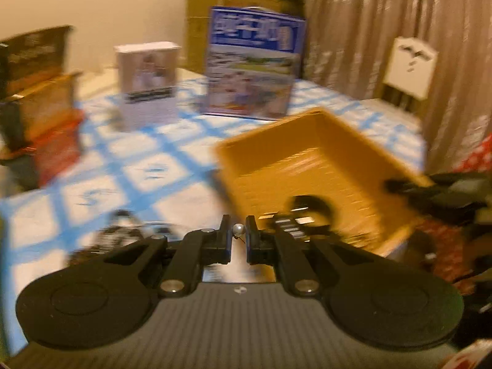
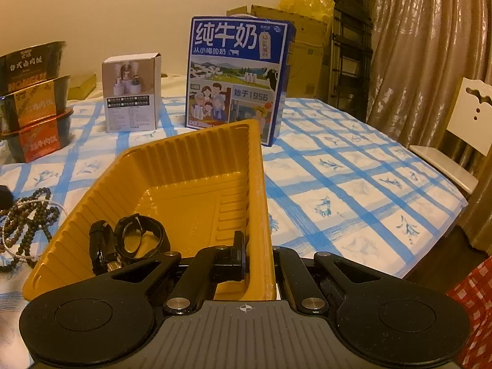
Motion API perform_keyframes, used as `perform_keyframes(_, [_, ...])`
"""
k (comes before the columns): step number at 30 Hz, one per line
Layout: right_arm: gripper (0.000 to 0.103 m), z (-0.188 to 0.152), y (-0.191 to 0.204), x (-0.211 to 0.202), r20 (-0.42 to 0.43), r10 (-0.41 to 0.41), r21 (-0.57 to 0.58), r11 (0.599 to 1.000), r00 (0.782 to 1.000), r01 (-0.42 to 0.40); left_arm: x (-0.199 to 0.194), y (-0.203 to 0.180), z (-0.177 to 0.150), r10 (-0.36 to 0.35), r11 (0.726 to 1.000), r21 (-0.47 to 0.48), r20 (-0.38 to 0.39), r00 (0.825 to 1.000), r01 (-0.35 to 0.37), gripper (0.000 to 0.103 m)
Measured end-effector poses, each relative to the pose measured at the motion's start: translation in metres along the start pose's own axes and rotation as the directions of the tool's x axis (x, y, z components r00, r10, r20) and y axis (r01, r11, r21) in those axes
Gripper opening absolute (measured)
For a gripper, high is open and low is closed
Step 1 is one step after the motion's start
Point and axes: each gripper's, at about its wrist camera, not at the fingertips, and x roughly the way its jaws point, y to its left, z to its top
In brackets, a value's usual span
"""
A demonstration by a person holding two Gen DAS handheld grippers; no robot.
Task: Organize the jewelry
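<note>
Meanwhile the left gripper (image 1: 237, 234) pinches a small pearl bead (image 1: 238, 229); the right gripper (image 2: 258, 259) is clamped on the yellow tray's (image 2: 172, 166) right wall near the table's (image 2: 353, 184) front edge.

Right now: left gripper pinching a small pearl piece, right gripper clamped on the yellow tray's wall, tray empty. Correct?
Not empty. The right wrist view shows black watches lying in the yellow tray. The rest holds: left gripper pinches the pearl piece, right gripper clamps the tray wall.
</note>
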Motion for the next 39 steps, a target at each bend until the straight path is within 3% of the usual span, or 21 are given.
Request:
perform_keyframes(5, [0.003, 0.000, 0.000, -0.001, 0.004, 0.007, -0.008, 1.000, 1.000, -0.007, 0.021, -0.034, 0.004, -0.128, 0.991, -0.038, -0.022, 0.991, 0.127, 0.007])
perform_keyframes(10, [0.003, 0.000, 0.001, -0.002, 0.006, 0.009, -0.014, 1.000, 1.000, -0.009, 0.042, -0.055, 0.005, -0.200, 0.977, -0.089, -0.063, 0.978, 0.194, 0.007])
perform_keyframes(16, [0.003, 0.000, 0.001, -0.002, 0.005, 0.011, -0.012, 1.000, 1.000, -0.011, 0.056, -0.062, -0.001, -0.210, 0.972, -0.131, -0.105, 0.972, 0.196, 0.007])
perform_keyframes(23, [0.003, -0.001, 0.001, -0.002, 0.005, 0.010, -0.011, 1.000, 1.000, -0.010, 0.048, -0.056, -0.001, -0.219, 0.966, -0.159, -0.102, 0.970, 0.202, 0.015])
perform_keyframes(27, [0.003, -0.001, 0.000, -0.002, 0.003, 0.010, -0.009, 1.000, 1.000, -0.010, 0.026, -0.045, -0.001, -0.178, 0.974, -0.154, -0.066, 0.982, 0.166, 0.016])
perform_keyframes(33, [0.003, -0.001, 0.000, -0.002, 0.003, 0.010, -0.006, 1.000, 1.000, -0.010, -0.012, -0.011, -0.011, -0.038, 0.990, -0.136, -0.044, 0.998, 0.032, 0.018])
perform_keyframes(39, [0.003, -0.002, -0.001, -0.002, 0.000, 0.006, 0.003, 1.000, 1.000, -0.006, -0.042, 0.030, -0.035, 0.125, 0.979, -0.155, -0.078, 0.989, -0.136, 0.018])
